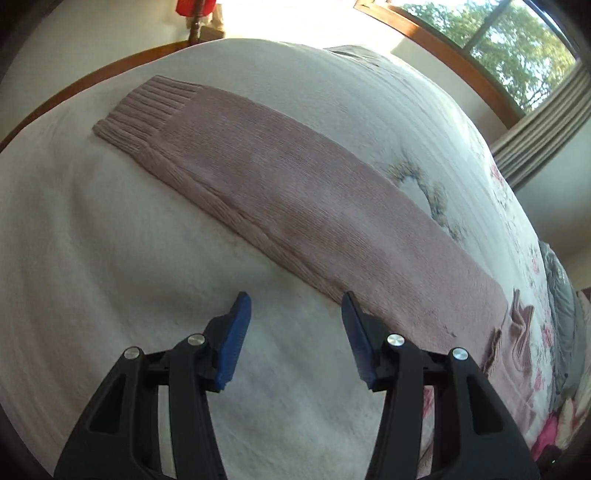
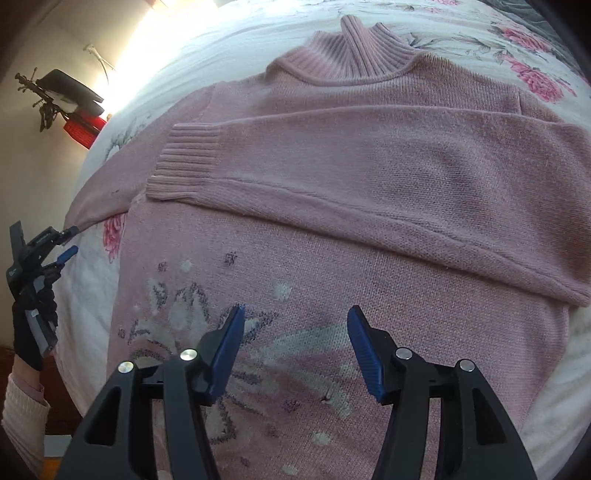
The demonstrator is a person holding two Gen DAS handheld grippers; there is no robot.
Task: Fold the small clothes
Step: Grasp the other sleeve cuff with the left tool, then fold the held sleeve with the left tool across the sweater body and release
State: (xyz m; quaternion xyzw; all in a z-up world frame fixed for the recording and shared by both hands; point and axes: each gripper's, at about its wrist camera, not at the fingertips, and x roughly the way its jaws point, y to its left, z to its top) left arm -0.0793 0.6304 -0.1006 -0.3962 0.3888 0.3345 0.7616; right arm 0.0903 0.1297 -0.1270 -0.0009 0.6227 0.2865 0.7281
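Pink knit sweater lies flat on the floral bedspread, collar at twelve o'clock, one sleeve folded across its chest and the other sleeve stretched sideways, while the left gripper and right gripper both hover released, holding nothing.

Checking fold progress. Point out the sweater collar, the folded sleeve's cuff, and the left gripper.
sweater collar [image 2: 354,55], right wrist view, ribbed neck.
folded sleeve's cuff [image 2: 188,162], right wrist view, ribbed end.
left gripper [image 1: 295,325], left wrist view, midway between open fingers.
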